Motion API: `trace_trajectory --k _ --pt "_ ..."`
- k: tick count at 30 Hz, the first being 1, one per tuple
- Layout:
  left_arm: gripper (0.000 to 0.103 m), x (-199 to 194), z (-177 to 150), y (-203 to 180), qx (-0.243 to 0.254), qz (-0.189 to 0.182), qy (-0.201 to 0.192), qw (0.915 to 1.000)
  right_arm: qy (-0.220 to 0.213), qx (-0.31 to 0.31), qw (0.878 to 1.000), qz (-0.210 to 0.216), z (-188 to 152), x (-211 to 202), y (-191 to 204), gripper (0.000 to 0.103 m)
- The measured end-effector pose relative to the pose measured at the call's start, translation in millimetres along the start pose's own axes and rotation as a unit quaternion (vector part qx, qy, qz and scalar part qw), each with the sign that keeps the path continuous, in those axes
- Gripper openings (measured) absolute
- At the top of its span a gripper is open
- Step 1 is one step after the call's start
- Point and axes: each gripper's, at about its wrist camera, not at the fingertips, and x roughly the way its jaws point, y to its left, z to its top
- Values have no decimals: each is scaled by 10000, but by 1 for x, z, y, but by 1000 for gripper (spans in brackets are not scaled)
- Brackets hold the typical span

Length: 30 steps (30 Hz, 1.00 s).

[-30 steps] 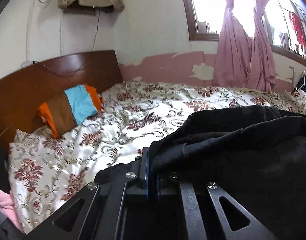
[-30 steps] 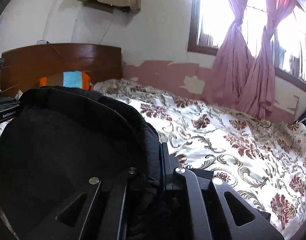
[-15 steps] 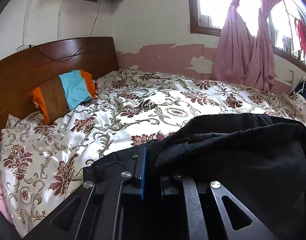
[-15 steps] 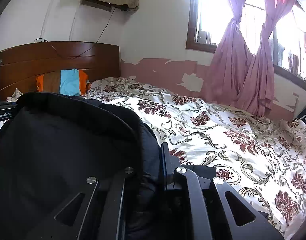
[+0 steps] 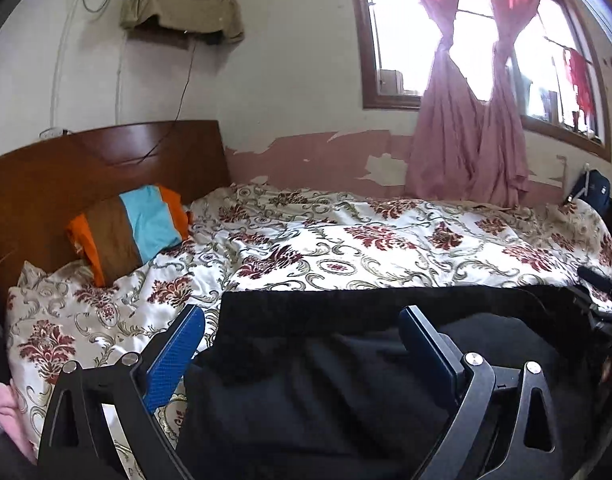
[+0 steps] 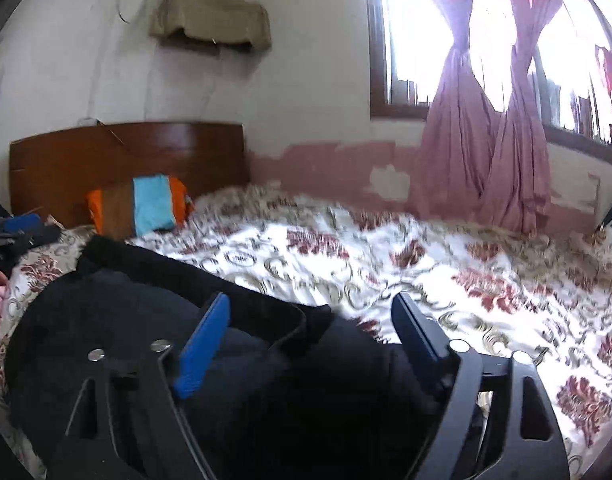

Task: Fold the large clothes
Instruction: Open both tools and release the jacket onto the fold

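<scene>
Release after a fold. Your left gripper and right gripper have just been opening; both stand wide, pads clear of the black garment, which lies between them at 6 o'clock on the floral bedspread. Withdraw straight back so the soft, matte cloth isn't snagged.

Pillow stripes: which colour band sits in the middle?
The light blue band sits in the middle of the striped pillow against the headboard. A brown band lies on its left; orange shows at both outer ends.
</scene>
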Motion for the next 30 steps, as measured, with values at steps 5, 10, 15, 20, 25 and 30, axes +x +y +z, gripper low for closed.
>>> trace_trajectory --k 5,10,15,20,25,30 --pt "98 -27 -24 -7 75 -311 -87 9994 143 -134 9984 526 -22 -36 11 88" --pt "99 -49 -64 -11 380 -625 -27 9973 711 -446 9900 1132 -63 -53 34 90" --pt "99 -56 -103 -18 666 -961 176 9930 1074 -686 9776 1677 -91 -44 57 90" --pt "99 -36 -116 -21 649 -1020 326 9921 1093 -657 9811 1455 -84 -21 59 90" --pt "103 -10 -108 -26 531 -831 276 9947 1284 -637 9811 1298 -67 21 63 90" --pt "103 21 -93 -35 564 -405 537 9961 1487 -742 9789 1191 -49 66 60 90"
